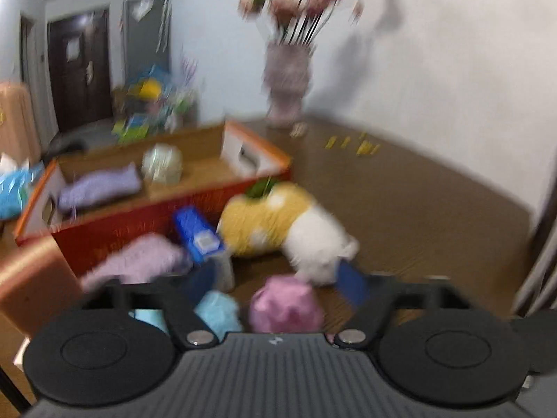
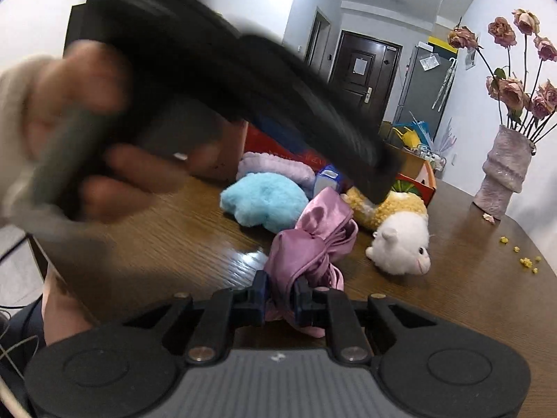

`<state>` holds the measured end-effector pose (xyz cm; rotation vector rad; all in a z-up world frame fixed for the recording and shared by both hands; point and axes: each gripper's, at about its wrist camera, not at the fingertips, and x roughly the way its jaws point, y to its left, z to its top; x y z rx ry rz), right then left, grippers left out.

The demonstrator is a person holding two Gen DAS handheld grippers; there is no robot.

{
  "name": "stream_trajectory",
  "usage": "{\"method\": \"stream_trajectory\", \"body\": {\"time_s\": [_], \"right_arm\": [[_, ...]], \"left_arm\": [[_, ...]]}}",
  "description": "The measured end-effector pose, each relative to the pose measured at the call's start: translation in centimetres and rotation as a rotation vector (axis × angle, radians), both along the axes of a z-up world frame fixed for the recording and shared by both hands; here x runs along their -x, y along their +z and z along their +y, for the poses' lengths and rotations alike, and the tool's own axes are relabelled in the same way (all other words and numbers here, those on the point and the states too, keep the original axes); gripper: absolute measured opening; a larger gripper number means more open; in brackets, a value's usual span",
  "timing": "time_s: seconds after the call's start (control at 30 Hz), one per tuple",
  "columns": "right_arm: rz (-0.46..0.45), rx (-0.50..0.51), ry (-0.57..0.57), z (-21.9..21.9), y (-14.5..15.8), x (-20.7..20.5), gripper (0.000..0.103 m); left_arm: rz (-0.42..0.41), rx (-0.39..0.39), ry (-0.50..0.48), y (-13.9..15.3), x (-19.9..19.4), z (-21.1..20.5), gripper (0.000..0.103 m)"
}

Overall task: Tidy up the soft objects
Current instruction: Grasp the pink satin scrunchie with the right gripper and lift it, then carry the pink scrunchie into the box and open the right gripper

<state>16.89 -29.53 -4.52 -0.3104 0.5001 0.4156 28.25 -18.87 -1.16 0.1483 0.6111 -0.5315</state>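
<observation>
- Left wrist view, badly blurred: the left gripper [image 1: 278, 278] has its jaws spread with nothing pinched. Just beyond them lie a blue fluffy toy [image 1: 217, 311], a pink satin cloth [image 1: 285, 304] and a yellow-and-white plush [image 1: 292, 230]. The red box [image 1: 149, 216], far left, already holds a lavender cloth [image 1: 99, 188] and a pale ball [image 1: 162, 163].
- Right wrist view: the right gripper [image 2: 278, 301] is pinching the pink satin cloth [image 2: 310, 244] at its near edge on the table [image 2: 174, 237]. The left hand [image 2: 87, 132] with its tool crosses overhead.
- Risks, as I judge: satin is slippery and only an edge is caught, so it may slide out; loose tails could drag the plush [image 2: 400, 244]; the two tools could collide.
</observation>
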Motion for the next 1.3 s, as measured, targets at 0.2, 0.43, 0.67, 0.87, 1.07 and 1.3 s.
{"method": "stream_trajectory", "body": {"time_s": [0.2, 0.43, 0.67, 0.87, 1.07, 1.3], "right_arm": [[-0.019, -0.025, -0.091, -2.6, -0.3, -0.8, 0.018], [0.033, -0.274, -0.011, -5.6, 0.9, -0.9, 0.031], [0.031, -0.523, -0.040, -8.0, 2.2, 0.5, 0.042], [0.095, -0.498, -0.173, -6.9, -0.2, -1.9, 0.036], [0.123, -0.497, -0.228, -6.9, -1.9, -3.0, 0.030], [0.141, -0.478, -0.227, -6.6, -2.0, -2.9, 0.018]], "left_arm": [[0.058, 0.155, 0.071, -0.6, 1.9, 4.3, 0.018], [0.008, 0.177, 0.265, -3.1, 7.7, 6.9, 0.017], [0.025, 0.127, 0.257, -3.9, 8.8, 6.5, 0.017], [0.022, 0.133, 0.197, -3.5, 9.2, 6.6, 0.031], [-0.061, 0.191, 0.221, -1.2, 7.3, 7.2, 0.055], [0.152, 0.238, 0.171, -3.4, 5.2, 6.9, 0.025]]}}
